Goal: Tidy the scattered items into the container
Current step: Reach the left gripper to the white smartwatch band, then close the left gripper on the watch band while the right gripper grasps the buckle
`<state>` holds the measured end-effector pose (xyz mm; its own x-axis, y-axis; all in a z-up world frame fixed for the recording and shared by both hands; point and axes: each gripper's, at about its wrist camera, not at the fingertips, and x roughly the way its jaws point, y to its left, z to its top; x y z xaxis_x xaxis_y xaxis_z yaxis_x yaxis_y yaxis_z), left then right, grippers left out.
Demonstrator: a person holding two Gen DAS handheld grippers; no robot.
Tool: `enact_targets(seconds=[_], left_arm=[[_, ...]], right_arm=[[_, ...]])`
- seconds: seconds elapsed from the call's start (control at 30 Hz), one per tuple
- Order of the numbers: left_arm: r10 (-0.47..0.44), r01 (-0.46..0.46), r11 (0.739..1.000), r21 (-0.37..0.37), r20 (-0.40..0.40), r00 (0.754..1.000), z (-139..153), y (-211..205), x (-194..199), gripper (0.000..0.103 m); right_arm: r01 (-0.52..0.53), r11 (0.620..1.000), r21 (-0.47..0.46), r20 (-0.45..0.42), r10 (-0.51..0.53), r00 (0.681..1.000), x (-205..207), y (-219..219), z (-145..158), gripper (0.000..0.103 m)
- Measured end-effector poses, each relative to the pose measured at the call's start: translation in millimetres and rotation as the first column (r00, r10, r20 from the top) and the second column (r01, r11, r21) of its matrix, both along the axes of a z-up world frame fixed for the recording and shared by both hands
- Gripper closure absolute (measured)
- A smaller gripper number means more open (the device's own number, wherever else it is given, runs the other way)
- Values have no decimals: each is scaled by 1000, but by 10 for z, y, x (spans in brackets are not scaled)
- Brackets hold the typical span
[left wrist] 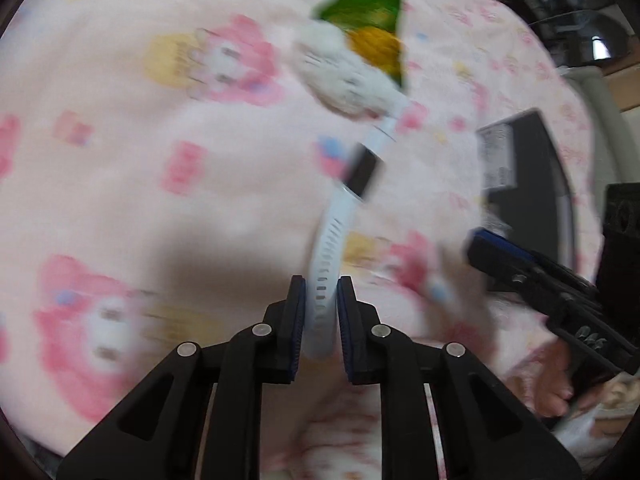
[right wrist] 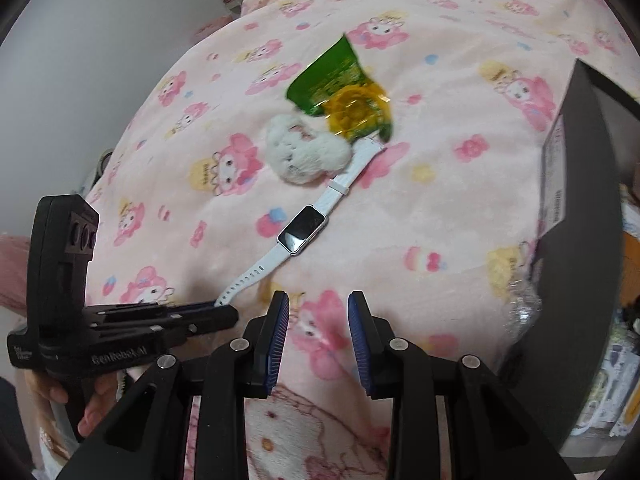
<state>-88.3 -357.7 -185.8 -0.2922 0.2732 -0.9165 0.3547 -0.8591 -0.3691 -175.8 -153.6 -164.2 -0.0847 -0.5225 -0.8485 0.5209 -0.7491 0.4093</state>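
Two black grippers worked over a bed covered in a pink fleece blanket printed with cartoon rabbits. The left gripper had its jaws clenched on the perforated end of a white silicone smartwatch; the strap ran straight ahead from between the blue pads, its dark rectangular face lying a little ahead and to the right of the jaws, on the blanket. Beyond the watch's far end sat a fluffy white plush toy, touching the strap, and just behind it a crinkled green and yellow foil snack packet. The right gripper held nothing: its jaws stood apart over bare blanket, with the watch strap's end just ahead and to their left, where the left gripper met it. A dark grey box-like container stood well to the right of the right jaws, its labelled wall facing them.
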Motion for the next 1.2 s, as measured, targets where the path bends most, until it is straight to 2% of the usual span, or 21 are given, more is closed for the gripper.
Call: enact_targets(seconds=[0.03,0.07,0.2,0.53,0.63,0.73,0.87,0.9,0.93,0.97,1.03,1.07,1.13,1.17,1.2], left_arm=[[43,-43,999,-32,1,999,32,-72,8,83],[65,-66,997,-32,-9,998,71,-118,25,83],[56,-43,993,109,-115,992,180,-53,109,83],[4,-2,982,191,-10,1000,-286,303,-61,83],[41,-44,987,157,21,999,-370,241,-70,84],[133,-133,986,102,3,991,-327,62,-23,84],[291,-291,957,-8,-51,955,-206,-259,78,84],[303,-304,953,2,-59,951,-195,-302,94,83],[301,-298,953,45,-61,952,-201,-331,104,77],[286,-278,954,112,-58,957,-226,-331,105,74],[265,-240,930,279,-53,963,-326,-261,104,69],[261,-235,920,313,-44,964,-368,-218,91,68],[274,-259,927,272,-18,962,-454,-157,36,68],[296,-283,923,260,-11,955,-499,-168,15,68],[333,-317,907,277,-11,943,-535,-198,26,68]], right_arm=[[1,1000,-13,17,-1,1000,-29,-22,-19,75],[7,1000,-22,28,-6,1000,-60,-35,-31,75],[19,999,-25,38,-18,999,-220,-125,-100,75],[52,998,24,72,-53,996,-661,-345,-434,75],[62,998,17,103,-63,993,-757,-426,-560,75],[68,998,10,103,-69,992,-802,-490,-621,75],[47,999,10,100,-48,994,-746,-499,-599,74],[37,999,11,102,-38,994,-713,-490,-587,74],[29,1000,12,108,-30,994,-674,-479,-576,74],[23,1000,11,115,-24,993,-641,-472,-570,74],[19,1000,-7,133,-18,991,-610,-468,-584,74],[26,1000,-15,141,-24,990,-621,-474,-613,74],[50,999,-11,144,-47,988,-667,-487,-673,74],[63,998,-10,147,-61,987,-693,-484,-704,74],[77,997,-15,151,-74,986,-720,-483,-738,74]])
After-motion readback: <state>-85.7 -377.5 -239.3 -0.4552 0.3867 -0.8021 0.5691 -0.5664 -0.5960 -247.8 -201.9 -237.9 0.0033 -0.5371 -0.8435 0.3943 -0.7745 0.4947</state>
